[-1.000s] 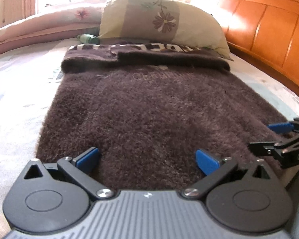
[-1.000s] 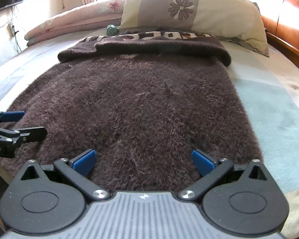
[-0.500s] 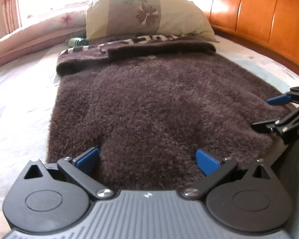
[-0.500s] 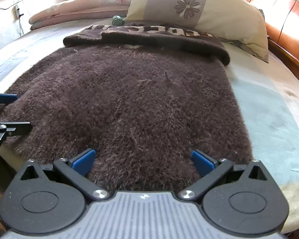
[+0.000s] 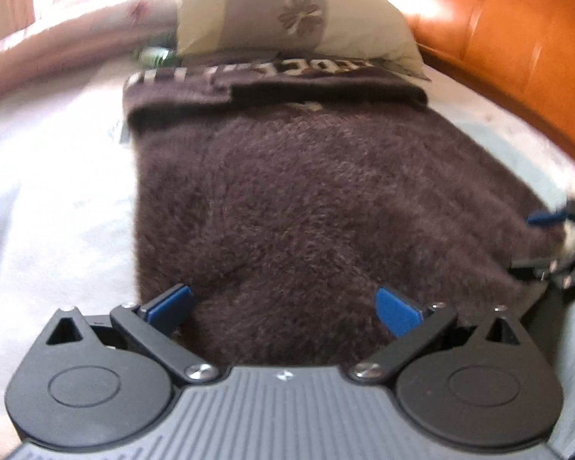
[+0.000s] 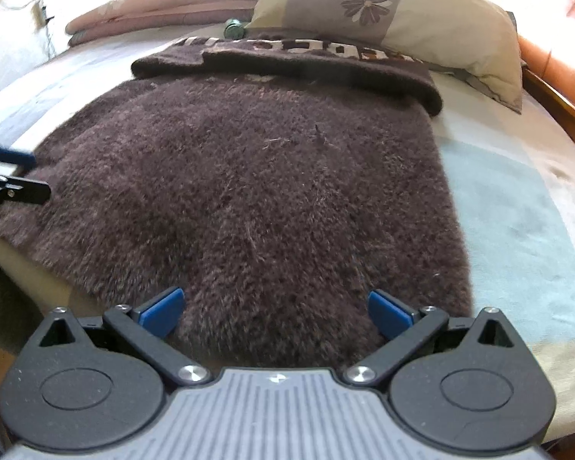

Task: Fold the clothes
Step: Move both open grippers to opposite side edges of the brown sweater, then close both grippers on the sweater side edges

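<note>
Both tongs spread wide, nothing pinched. Left tongs (image 5: 283, 306) sit at the near edge of the sweater (image 5: 306, 207), toward its left corner; right tongs (image 6: 276, 308) sit at the same near edge toward its right corner. Fuzzy fabric bulges up into the gap between the blue pads (image 6: 161, 308) on each side, but the jaws aren't shut on it.

Sweater lies flat on the bed (image 6: 517, 207), running away from the tongs toward the pillow (image 6: 383, 11). Its far end is already turned back on itself: a doubled band with white lettering lies across the top, just short of the pillow. Near hem hangs close to the bed edge.

My read: this is the grab for a lengthwise fold, near hem up toward the far band. Could equally be a release right after laying it flat; a single moment doesn't settle it.

If grabbing:
- Go deep enough to catch both layers, not just the pile; this knit is thick and the fuzz will slip.
- Close both sides together and keep the hem level between them.
- Lift just clear of the bed, carry straight forward so side edges stay stacked.
- Left view is blurred, so that corner's exact position is unclear.
</note>
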A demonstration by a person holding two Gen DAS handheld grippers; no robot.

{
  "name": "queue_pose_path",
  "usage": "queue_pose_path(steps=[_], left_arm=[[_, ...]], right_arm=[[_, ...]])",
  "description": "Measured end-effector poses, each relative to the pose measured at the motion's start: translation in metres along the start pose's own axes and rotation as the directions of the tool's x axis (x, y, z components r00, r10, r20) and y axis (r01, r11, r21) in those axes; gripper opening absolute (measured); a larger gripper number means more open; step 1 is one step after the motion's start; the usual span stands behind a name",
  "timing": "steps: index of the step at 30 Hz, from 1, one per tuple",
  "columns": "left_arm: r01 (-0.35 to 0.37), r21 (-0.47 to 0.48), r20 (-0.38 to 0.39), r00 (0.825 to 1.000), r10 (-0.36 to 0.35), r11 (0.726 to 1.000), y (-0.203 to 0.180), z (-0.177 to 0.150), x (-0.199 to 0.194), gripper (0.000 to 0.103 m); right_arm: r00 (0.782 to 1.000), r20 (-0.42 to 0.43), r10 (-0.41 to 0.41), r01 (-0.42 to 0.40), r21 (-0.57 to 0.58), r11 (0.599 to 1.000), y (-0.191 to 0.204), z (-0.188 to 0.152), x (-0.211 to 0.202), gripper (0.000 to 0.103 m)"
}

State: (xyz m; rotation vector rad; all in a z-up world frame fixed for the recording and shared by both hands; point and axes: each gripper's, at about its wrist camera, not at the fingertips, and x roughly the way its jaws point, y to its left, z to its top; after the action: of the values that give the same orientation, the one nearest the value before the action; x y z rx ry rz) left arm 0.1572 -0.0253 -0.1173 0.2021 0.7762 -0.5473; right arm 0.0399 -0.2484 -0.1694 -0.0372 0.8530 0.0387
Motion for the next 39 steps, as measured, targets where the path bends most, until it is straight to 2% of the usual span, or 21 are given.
queue_pose_path(steps=[3,6,8,9,12,14,15,22,26,30,35,39], left_arm=[[-0.018,0.186,0.029,0.999,0.013,0.982,-0.022,-0.001,-0.015,0.102],[-0.026,0.361,0.018,1.000,0.020,0.932,-0.046,-0.004,-0.017,0.102],[-0.026,0.456,0.018,1.000,0.020,0.890,-0.062,-0.008,-0.017,0.102],[-0.016,0.493,0.015,1.000,0.010,0.870,-0.069,-0.010,-0.016,0.102],[-0.007,0.553,0.017,1.000,-0.003,0.833,-0.085,-0.015,-0.013,0.102],[-0.002,0.577,0.010,1.000,-0.005,0.817,-0.093,-0.018,-0.009,0.102],[-0.002,0.588,0.010,1.000,-0.005,0.809,-0.097,-0.019,-0.006,0.102],[-0.008,0.611,-0.006,1.000,0.014,0.792,-0.109,-0.026,0.012,0.103],[0.029,0.584,-0.028,0.999,-0.016,0.811,-0.115,-0.017,0.019,0.103],[0.008,0.592,-0.009,1.000,-0.003,0.806,-0.116,-0.010,0.021,0.103],[-0.075,0.636,0.036,0.997,0.068,0.768,-0.101,-0.009,0.022,0.103],[-0.136,0.644,0.074,0.990,0.116,0.753,-0.095,-0.009,0.021,0.103]], right_arm=[[1.000,0.022,-0.003,0.006,-0.117,0.993,0.009,0.000,-0.012,0.103],[0.998,0.049,0.031,-0.016,-0.278,0.960,0.026,0.000,-0.021,0.103],[0.996,0.055,0.065,-0.040,-0.370,0.928,0.038,0.000,-0.024,0.103],[0.995,0.057,0.083,-0.052,-0.415,0.908,0.045,0.000,-0.025,0.103],[0.997,0.040,0.071,-0.040,-0.513,0.857,0.064,-0.001,-0.016,0.103],[0.998,0.035,0.056,-0.027,-0.556,0.830,0.074,0.000,-0.009,0.103],[0.998,0.040,0.058,-0.026,-0.558,0.830,0.077,0.002,-0.007,0.103],[0.996,0.076,0.039,0.007,-0.528,0.849,0.086,0.013,0.005,0.103],[0.996,0.078,0.051,-0.005,-0.502,0.865,0.089,0.015,0.008,0.103],[0.995,0.092,0.028,0.022,-0.498,0.867,0.084,0.017,0.009,0.103],[0.990,0.131,-0.046,0.104,-0.473,0.875,0.064,0.019,0.003,0.103],[0.992,0.124,0.010,0.049,-0.465,0.884,0.065,0.017,-0.003,0.103]])
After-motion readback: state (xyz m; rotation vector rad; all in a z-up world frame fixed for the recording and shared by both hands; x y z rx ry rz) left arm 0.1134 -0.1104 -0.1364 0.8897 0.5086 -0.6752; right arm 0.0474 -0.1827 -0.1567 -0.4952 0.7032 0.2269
